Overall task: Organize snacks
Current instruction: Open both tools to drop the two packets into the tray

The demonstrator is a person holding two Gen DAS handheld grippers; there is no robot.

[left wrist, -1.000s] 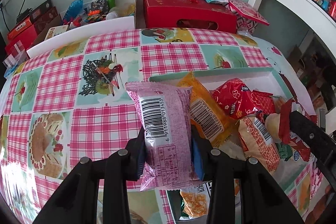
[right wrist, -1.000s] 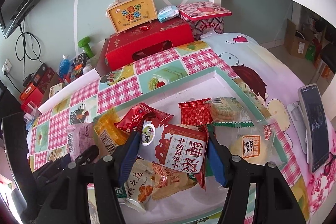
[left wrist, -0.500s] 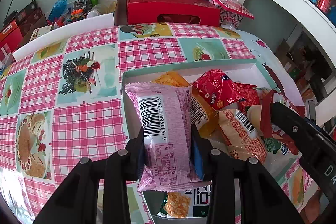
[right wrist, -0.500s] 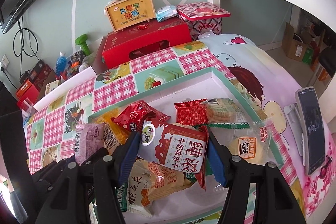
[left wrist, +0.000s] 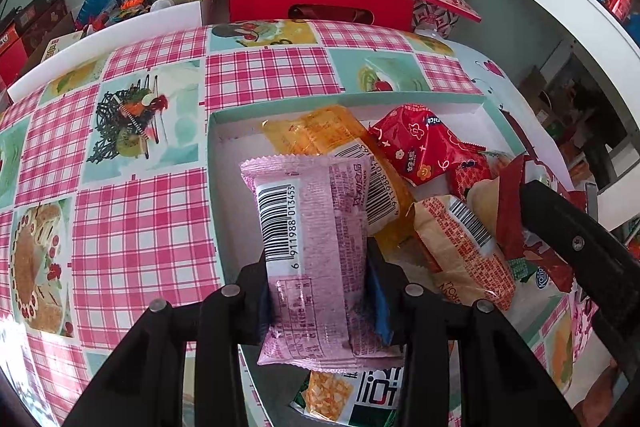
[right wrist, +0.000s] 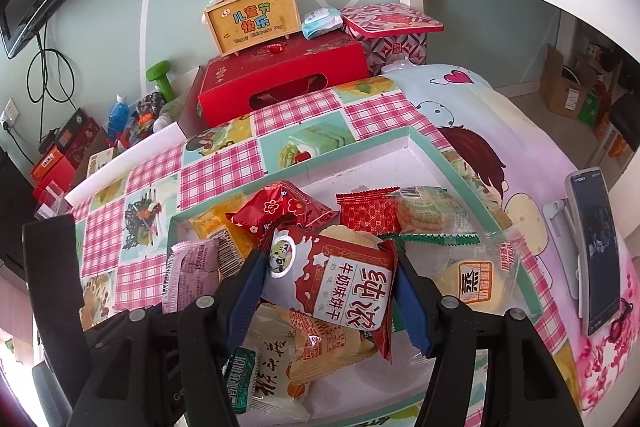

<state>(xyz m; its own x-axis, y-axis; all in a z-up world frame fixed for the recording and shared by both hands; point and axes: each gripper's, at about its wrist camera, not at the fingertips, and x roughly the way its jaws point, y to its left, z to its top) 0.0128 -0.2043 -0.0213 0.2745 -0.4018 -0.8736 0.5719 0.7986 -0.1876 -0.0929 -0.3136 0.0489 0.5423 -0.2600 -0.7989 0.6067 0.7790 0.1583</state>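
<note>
2 grippers worked over a shallow box [right wrist: 436,151] with a white floor and green rim, which sat on a bench covered by a pink checked cloth [left wrist: 132,227] printed with dessert pictures. In the left wrist view, the left gripper [left wrist: 318,291] was clamped on a pink snack packet [left wrist: 308,247], barcode side up, with its jaws just beginning to open while the pads still pressed the packet's sides; the packet hung over the near left corner of the box, above a green and white packet [left wrist: 360,395]. Beyond it in the box lay an orange packet [left wrist: 320,135] and a red flowered packet [left wrist: 416,147], with a barcoded orange biscuit packet [left wrist: 460,247] to the right. In the right wrist view, the right gripper [right wrist: 330,287] was closed on a red and white milk biscuit packet [right wrist: 340,283], its blue pads against both sides, held over the heap in the box. Under it lay a pale cracker packet [right wrist: 320,347]; further back were a small red patterned packet [right wrist: 368,211] and a green-edged cracker packet [right wrist: 432,215], and a clear packet with a yellow label [right wrist: 476,279] sat to the right. Behind the bench stood a red gift box [right wrist: 280,79] carrying a yellow case with a handle [right wrist: 252,17]. A phone on a stand [right wrist: 596,247] stood at the right edge.
</note>
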